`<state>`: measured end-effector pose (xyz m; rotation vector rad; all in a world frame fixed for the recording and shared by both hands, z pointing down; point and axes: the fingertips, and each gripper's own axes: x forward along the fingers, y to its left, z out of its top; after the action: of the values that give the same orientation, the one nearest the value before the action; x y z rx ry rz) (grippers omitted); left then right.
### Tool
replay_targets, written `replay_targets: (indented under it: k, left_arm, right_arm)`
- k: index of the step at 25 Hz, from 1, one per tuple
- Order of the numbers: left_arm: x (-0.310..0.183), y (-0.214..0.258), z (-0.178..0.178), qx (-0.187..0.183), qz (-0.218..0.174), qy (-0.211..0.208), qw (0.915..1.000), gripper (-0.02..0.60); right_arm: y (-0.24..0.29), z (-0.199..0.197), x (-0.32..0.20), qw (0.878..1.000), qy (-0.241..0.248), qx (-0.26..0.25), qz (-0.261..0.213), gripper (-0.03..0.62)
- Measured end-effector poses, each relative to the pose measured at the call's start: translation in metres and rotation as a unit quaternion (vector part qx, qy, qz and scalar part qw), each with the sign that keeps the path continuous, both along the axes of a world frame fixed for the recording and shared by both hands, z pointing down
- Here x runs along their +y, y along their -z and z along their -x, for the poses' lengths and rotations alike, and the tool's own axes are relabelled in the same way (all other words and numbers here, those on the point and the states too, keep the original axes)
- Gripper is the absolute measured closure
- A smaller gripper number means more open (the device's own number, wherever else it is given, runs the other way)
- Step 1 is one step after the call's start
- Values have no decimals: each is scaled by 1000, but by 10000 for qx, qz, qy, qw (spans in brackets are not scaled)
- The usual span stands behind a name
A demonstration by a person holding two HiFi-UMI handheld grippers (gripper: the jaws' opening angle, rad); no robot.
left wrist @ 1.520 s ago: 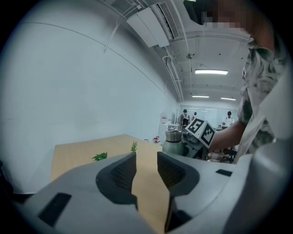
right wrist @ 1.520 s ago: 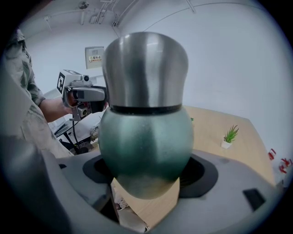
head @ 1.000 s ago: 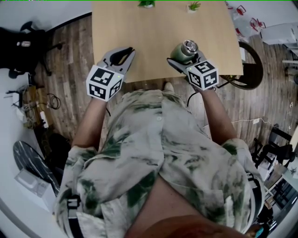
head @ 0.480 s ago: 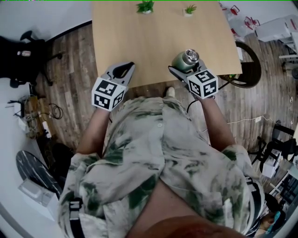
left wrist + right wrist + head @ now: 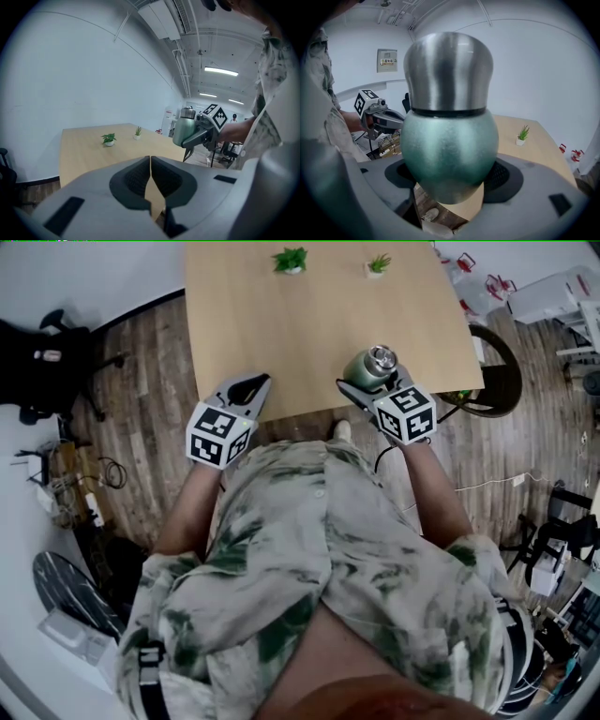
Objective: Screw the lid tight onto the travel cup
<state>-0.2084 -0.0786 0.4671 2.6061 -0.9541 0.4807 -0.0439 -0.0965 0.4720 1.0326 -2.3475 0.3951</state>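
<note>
My right gripper (image 5: 373, 381) clamps the green travel cup (image 5: 449, 145) round its belly, upright above the near edge of the table (image 5: 309, 334), so the steel lid (image 5: 447, 75) stands free on top. My left gripper (image 5: 150, 161) is pinched together on nothing, well apart; it must open to twist that lid.

No wording could be read anywhere; the wall notice (image 5: 387, 60) bore a yellow strip whose characters seemed too blurred.
</note>
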Motion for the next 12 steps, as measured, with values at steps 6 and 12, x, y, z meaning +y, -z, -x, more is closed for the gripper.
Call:
replay_targets:
  k: [6,12]
  left_arm:
    - [0,-1,4,49,41,16,10000,552]
    - [-1,1,6,96,35,54,9999,552]
  right_arm:
    - [3,5,-1,10000,61,34,-16,200]
    - [4,5,-1,10000,80,-8,2,200]
